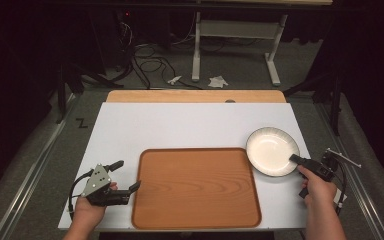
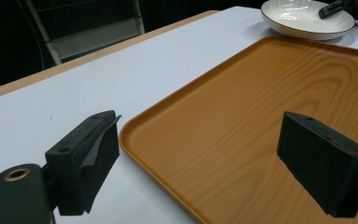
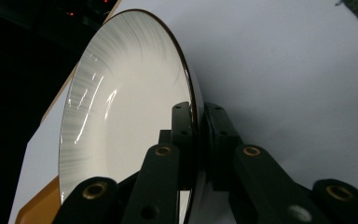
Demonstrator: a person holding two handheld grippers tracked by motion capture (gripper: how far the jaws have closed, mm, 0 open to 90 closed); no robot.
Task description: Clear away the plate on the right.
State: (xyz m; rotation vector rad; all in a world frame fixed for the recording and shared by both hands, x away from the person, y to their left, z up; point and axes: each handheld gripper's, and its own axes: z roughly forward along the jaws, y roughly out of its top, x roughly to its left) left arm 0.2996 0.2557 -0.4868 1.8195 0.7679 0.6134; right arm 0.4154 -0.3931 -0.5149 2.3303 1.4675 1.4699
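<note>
A white bowl [image 1: 270, 149] with a dark rim rests on the white table, right of a wooden tray [image 1: 196, 186]. My right gripper [image 1: 296, 159] is shut on the bowl's near right rim; in the right gripper view its jaws pinch the rim [image 3: 196, 122] between them, one inside the bowl [image 3: 121, 107] and one outside. My left gripper [image 1: 125, 175] is held open at the tray's left edge. In the left gripper view its two pads stand wide apart over the tray's corner [image 2: 135, 133] with nothing between them, and the bowl [image 2: 303, 18] lies far off.
The white table top [image 1: 180, 125] has a wooden strip [image 1: 195, 96] along its far edge. Beyond it the floor holds cables [image 1: 150, 65], a white desk frame [image 1: 235, 40] and scraps of paper [image 1: 217, 81].
</note>
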